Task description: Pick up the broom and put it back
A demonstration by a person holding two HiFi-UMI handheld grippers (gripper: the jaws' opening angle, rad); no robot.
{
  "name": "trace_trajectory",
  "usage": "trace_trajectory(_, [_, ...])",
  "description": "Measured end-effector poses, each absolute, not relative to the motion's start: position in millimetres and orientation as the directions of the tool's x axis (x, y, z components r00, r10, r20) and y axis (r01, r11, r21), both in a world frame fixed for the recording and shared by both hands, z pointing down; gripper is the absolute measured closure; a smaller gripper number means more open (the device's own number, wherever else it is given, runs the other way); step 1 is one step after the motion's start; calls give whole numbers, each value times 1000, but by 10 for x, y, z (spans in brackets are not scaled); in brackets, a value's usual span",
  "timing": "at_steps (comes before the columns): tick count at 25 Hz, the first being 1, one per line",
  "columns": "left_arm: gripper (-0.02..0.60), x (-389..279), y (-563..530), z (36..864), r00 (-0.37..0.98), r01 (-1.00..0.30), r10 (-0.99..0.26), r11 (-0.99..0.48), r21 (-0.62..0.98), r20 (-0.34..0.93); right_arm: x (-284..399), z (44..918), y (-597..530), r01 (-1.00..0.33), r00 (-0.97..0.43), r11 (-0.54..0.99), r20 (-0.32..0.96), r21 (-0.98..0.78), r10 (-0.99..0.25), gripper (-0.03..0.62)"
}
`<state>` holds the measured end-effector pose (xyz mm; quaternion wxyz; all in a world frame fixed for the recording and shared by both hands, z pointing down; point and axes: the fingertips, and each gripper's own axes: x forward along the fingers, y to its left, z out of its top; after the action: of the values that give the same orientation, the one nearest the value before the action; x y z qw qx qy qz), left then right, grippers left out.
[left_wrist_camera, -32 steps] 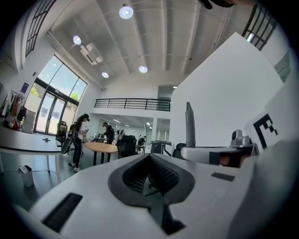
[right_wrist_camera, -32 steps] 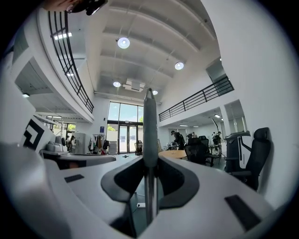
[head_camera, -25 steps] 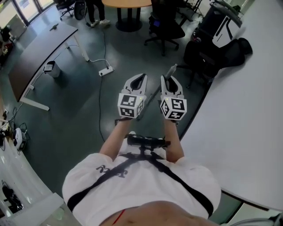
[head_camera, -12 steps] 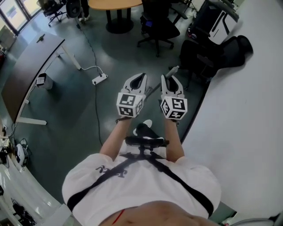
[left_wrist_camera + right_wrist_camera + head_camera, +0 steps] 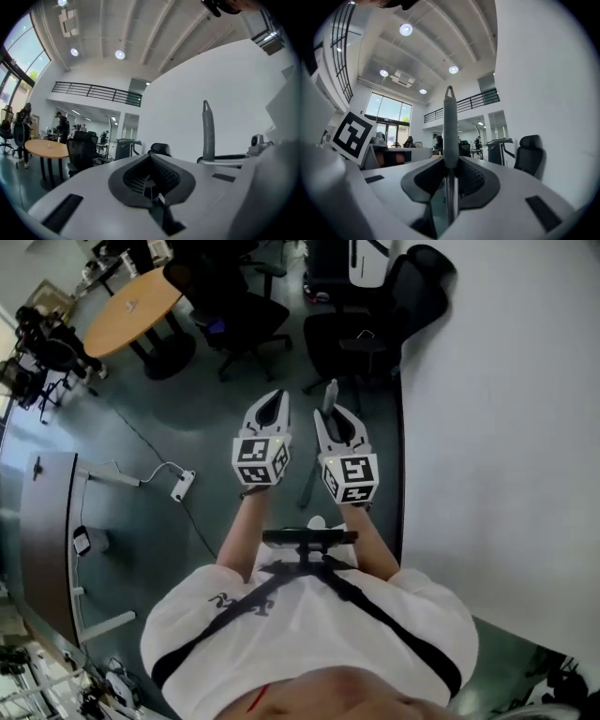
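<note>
The broom handle (image 5: pixel 450 126) stands upright between the jaws of the right gripper (image 5: pixel 450 166), which are closed narrowly on it. So the picking up seems done; the putting back is left, and I see no storage place. The left gripper (image 5: pixel 151 177) has its jaws together and holds nothing. Only the head view shows the handle continuing down below the gripper, near the white wall (image 5: pixel 506 427). The broom's brush end is hidden in every view.
</note>
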<state>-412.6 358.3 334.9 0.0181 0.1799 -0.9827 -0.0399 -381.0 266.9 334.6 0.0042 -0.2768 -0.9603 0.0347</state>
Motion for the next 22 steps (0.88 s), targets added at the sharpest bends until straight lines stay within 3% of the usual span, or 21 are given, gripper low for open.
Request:
trace_trajectory(5, [569,-4731,2528,3507,-840,-533,-539,841,90,62,-4212,3428,1573,316,-949,945,-4,-88,316,491])
trace_trajectory(11, [569,-4707,1569,3659,-659,-739,-746,666,101,97,-4020,3518,865,73,-997,992,14,-107,75,491])
trace_trajectory(17, [569,-4588,223,3772,-328,-935,-938,340,106,111,-3771,3624,-65,-268,-963,956,31,-121,-266,491])
trace_trajectory(22, [569,-4225,-543,3800,-56,-991,-991,71,115,126,-3344,3611,-624,-533,-846,840,51,-105,-530,491])
